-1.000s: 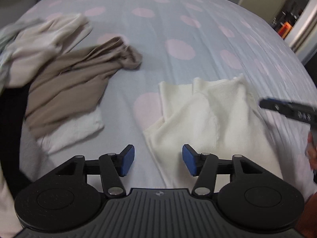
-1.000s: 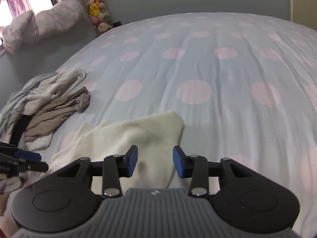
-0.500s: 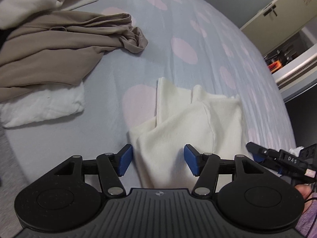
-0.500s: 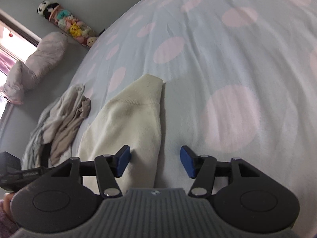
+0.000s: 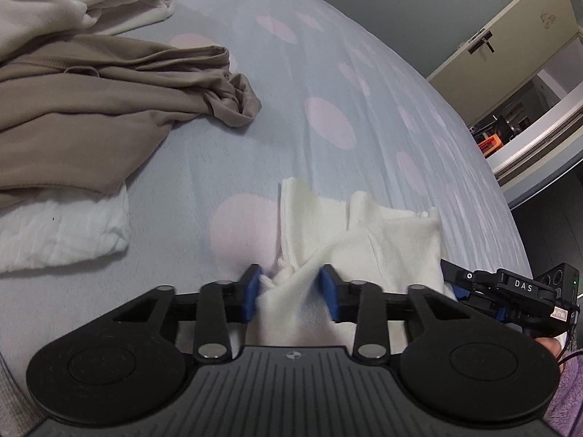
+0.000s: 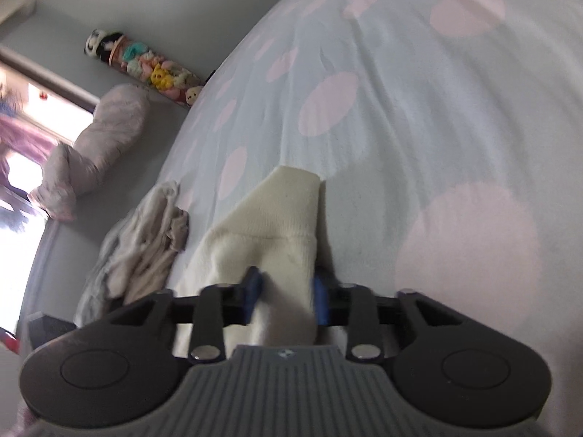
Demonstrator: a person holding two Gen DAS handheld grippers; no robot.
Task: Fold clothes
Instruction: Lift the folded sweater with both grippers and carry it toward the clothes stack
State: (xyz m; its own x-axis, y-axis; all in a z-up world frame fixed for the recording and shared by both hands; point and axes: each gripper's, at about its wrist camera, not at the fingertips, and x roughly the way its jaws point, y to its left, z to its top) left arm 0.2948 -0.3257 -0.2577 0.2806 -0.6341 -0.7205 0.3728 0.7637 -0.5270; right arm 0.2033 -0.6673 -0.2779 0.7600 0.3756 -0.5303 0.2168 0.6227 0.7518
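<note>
Your left claw (image 5: pixel 290 293) sits low over the bed (image 5: pixel 328 83), and its two blue pads have closed in on the near left edge of the cream garment (image 5: pixel 368 240) — the cloth bunches up between them, and both pads touch fabric. The garment lies on the pale blue sheet with pink dots, near the edge of the bed closest to you, with two flaps pointing away from the claw.

Your right claw (image 6: pixel 286 296) has hold of the same cream garment (image 6: pixel 277 225) at its other near corner: the pads pinch a fold of the knit, and a ribbed cuff or hem stretches out ahead of it on the sheet. In the left view you can see the right claw's black body at the garment's right edge, marked "DAS", with a bit of your hand (image 5: pixel 550 346) and a purple sleeve (image 5: pixel 568 397) behind it.

To the left of the garment, well apart from it, lies a heap of other clothes — a tan garment (image 5: pixel 91 116) draped over a white folded cloth (image 5: pixel 62 229), and a pale fleece piece (image 5: pixel 76 0) beyond them. By the far wall stand a tube of plush toys (image 6: pixel 145 63) and a grey pillow (image 6: pixel 94 145).
</note>
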